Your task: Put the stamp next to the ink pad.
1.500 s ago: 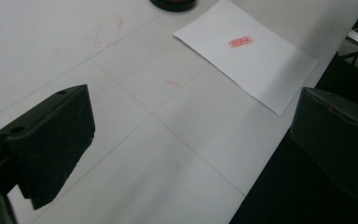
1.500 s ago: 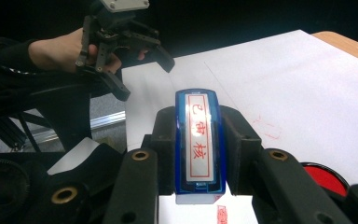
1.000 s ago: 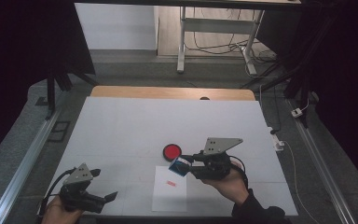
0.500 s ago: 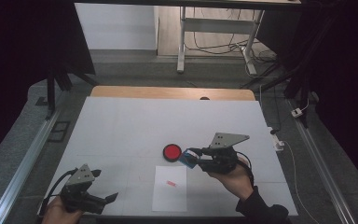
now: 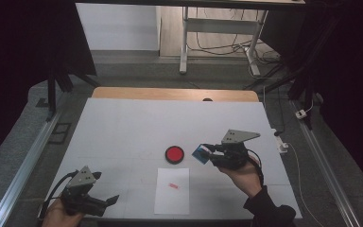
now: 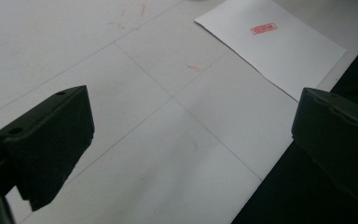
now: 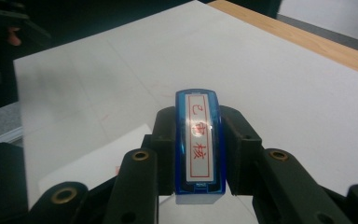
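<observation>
One blue stamp sits clamped in the right gripper's jaws.

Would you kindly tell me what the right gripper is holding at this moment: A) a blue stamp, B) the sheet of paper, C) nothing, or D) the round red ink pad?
A: the right gripper has its jaws shut on the blue stamp, seen in the right gripper view.

1. The blue stamp, clamped between the jaws of the right gripper, carries a white label with red framed characters; they look like 已, 审, 核.
2. The sheet of paper bears a small red framed imprint, too small to read.
</observation>
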Demonstrator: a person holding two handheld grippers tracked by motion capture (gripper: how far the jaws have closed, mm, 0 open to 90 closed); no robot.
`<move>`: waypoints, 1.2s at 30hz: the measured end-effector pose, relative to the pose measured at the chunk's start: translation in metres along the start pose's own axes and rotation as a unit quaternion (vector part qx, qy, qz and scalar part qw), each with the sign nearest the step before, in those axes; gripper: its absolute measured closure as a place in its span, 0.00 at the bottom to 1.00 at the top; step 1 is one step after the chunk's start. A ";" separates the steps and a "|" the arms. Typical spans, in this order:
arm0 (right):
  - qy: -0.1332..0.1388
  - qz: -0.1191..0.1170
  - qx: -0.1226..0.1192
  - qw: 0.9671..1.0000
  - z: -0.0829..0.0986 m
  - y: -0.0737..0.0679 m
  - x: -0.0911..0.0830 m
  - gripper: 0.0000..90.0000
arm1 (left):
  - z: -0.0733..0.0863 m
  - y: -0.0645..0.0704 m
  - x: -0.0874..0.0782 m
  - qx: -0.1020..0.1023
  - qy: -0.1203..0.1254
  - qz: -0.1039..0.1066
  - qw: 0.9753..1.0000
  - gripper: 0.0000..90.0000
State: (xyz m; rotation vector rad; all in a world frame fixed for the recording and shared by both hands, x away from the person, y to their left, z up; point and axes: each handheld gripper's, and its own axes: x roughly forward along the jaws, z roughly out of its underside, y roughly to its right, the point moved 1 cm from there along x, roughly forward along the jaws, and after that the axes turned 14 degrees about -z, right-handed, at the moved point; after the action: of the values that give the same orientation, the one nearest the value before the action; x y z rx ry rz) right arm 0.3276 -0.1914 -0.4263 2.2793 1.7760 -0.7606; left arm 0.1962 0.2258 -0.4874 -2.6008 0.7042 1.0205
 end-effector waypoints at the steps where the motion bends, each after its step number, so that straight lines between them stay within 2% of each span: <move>1: -0.001 0.005 0.000 1.000 0.001 0.002 -0.001 0.77 | 0.000 0.000 0.000 0.001 0.000 -0.001 1.000 0.00; 12: -0.021 0.051 0.001 0.998 0.010 0.018 -0.005 0.77 | 0.001 -0.001 -0.001 0.000 -0.002 -0.003 1.000 0.00; 21: -0.039 0.085 0.013 0.995 0.018 0.030 -0.008 0.77 | 0.001 0.000 0.000 0.003 -0.005 -0.004 1.000 0.00; 32: -0.057 0.115 0.024 0.991 0.026 0.043 -0.010 0.77 | 0.001 0.001 0.000 0.005 -0.007 -0.003 1.000 0.00; 36: -0.064 0.118 0.027 0.991 0.030 0.047 -0.010 0.77 | 0.001 0.001 0.000 0.007 -0.008 -0.003 1.000 0.00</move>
State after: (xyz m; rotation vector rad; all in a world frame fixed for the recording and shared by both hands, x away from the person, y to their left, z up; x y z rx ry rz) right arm 0.3609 -0.2264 -0.4559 2.3598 1.4163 -0.8944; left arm 0.1958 0.2253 -0.4880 -2.5780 0.6964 1.0293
